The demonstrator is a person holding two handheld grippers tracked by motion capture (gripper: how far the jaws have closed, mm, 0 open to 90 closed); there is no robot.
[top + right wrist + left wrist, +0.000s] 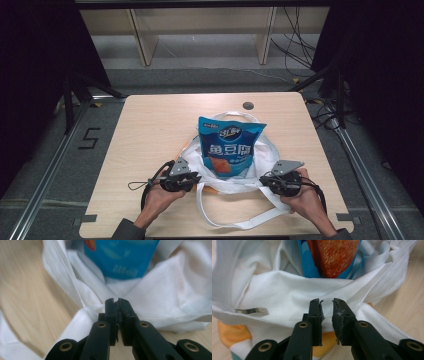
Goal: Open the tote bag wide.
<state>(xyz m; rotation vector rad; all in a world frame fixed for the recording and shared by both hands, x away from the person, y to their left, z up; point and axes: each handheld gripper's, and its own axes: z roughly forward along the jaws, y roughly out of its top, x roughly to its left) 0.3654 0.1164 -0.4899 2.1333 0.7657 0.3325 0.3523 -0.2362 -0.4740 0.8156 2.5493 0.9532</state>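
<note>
Two tongs are held at the near rim of a white cloth bag (227, 175) lying on the wooden surface (150, 130). A blue snack packet (229, 150) is seen standing inside the bag's mouth. The left tongs (327, 305) are parted slightly, with white fabric lying just beyond the tips. The right tongs (116, 305) are clenched almost fully, and whether cloth is pinched between them cannot be told.

Left claw (327, 302) parted, right claw (117, 301) closed
</note>
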